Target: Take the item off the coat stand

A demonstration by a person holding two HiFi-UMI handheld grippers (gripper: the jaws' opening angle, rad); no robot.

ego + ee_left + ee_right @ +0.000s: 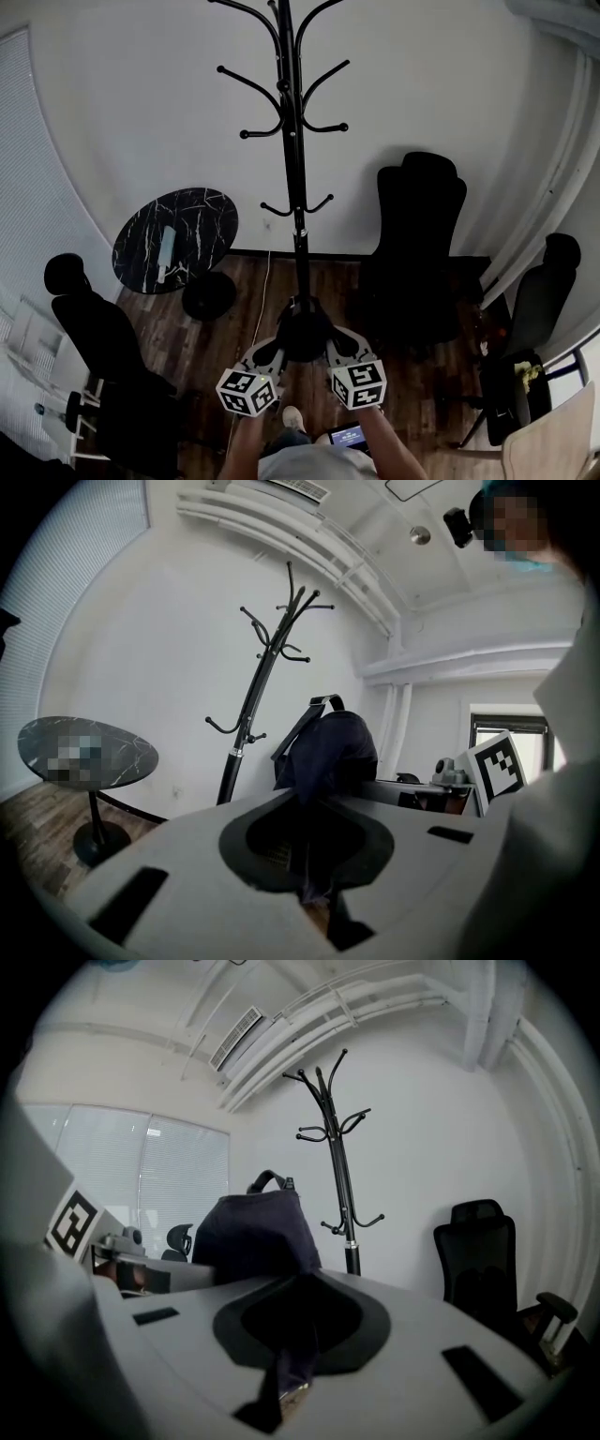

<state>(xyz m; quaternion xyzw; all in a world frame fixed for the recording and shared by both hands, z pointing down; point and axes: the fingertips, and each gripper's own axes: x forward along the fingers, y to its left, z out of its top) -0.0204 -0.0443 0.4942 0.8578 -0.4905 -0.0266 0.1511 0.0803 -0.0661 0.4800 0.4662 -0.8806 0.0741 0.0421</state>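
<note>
The black coat stand (293, 169) rises against the white wall, and all its hooks that show are bare. Below it, a dark bag (302, 335) with a strap hangs in the air between my two grippers, apart from the stand. My left gripper (273, 354) is shut on the bag's dark fabric at its left side, and my right gripper (333, 350) is shut on it at the right. In the left gripper view the bag (328, 747) bulges above the jaws (314, 885), with the stand (255, 700) behind. The right gripper view shows the bag (253, 1232), the pinched cloth at the gripper (292, 1365) and the stand (339, 1180).
A round black marble table (176, 236) stands left of the stand's base. Black office chairs sit at the right (419, 234), far right (544, 291) and lower left (94, 323). A pale wooden chair (555, 441) shows at the bottom right corner.
</note>
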